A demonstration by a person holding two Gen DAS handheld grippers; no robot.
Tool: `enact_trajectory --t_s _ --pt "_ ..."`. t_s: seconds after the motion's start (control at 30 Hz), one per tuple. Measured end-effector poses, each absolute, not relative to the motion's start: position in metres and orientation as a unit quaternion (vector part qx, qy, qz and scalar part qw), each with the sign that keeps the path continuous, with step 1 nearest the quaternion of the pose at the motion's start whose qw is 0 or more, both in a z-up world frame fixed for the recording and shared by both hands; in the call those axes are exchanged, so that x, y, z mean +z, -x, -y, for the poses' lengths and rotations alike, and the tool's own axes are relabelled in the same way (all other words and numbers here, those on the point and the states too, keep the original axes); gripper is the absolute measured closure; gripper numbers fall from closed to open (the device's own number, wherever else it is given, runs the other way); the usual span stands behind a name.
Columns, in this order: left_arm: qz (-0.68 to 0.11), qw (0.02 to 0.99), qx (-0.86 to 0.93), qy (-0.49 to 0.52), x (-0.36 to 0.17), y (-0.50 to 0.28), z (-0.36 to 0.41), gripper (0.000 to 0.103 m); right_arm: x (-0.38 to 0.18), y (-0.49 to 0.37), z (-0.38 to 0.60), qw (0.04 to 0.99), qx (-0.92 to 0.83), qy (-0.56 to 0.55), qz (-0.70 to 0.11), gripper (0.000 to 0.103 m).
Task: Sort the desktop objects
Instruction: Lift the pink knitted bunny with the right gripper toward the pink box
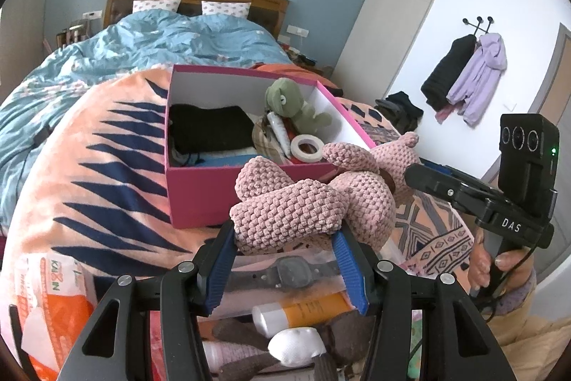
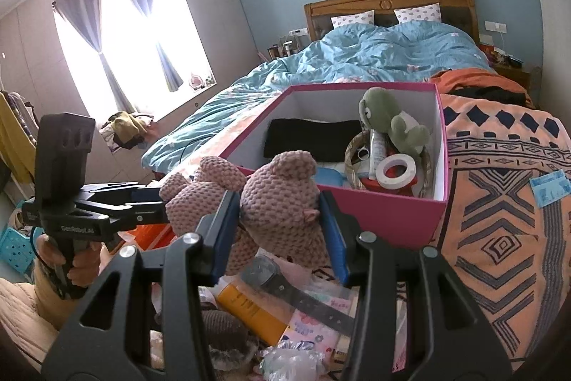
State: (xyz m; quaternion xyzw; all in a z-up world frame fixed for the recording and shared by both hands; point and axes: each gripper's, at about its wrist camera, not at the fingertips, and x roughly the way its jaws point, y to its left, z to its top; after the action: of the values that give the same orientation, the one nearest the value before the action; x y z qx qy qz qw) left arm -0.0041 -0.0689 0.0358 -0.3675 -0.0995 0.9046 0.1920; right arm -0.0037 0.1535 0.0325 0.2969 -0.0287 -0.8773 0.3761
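Both tongs clamp one pink crocheted toy (image 1: 307, 202), held aloft just short of the pink box (image 1: 200, 191) on the bed. The left tongs (image 1: 285, 240) pinch one end, the right tongs (image 2: 280, 224) the head, each part-closed on yarn. The toy's long axis spans the two; the box lies directly beyond, its near wall almost touching.

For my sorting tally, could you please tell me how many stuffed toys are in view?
2: a pink crocheted toy held by both hand-held grippers just in front of the pink box, and a green plush toy inside the box. Others may be hidden in the clutter.
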Motion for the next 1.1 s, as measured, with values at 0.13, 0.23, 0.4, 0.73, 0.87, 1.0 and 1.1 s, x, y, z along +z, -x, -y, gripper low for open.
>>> enact_trajectory --t_s 0.13,0.23,0.4,0.73,0.87,1.0,1.1 --pt "0.095 0.189 0.907 0.363 0.04 0.004 0.07 0.049 0.036 0.005 -0.152 0.377 -0.878 -0.295 0.029 0.054" --pt "0.093 0.188 0.909 0.361 0.043 0.004 0.071 0.049 0.039 0.006 -0.15 0.377 -0.878 -0.293 0.026 0.054" --pt "0.094 0.185 0.91 0.36 0.045 0.007 0.072 0.049 0.042 0.01 -0.147 0.376 -0.88 -0.291 0.021 0.054" --pt "0.094 0.177 0.912 0.357 0.05 0.011 0.074 0.049 0.048 0.017 -0.143 0.379 -0.879 -0.288 0.017 0.054" --pt "0.094 0.173 0.913 0.357 0.05 0.013 0.075 0.049 0.05 0.019 -0.141 0.379 -0.88 -0.286 0.016 0.054" --pt "0.096 0.172 0.914 0.356 0.051 0.015 0.075 0.049 0.051 0.022 -0.137 0.379 -0.88 -0.285 0.012 0.054" --pt "0.096 0.171 0.914 0.355 0.051 0.017 0.076 0.049 0.051 0.023 -0.137 0.378 -0.88 -0.285 0.012 0.054"
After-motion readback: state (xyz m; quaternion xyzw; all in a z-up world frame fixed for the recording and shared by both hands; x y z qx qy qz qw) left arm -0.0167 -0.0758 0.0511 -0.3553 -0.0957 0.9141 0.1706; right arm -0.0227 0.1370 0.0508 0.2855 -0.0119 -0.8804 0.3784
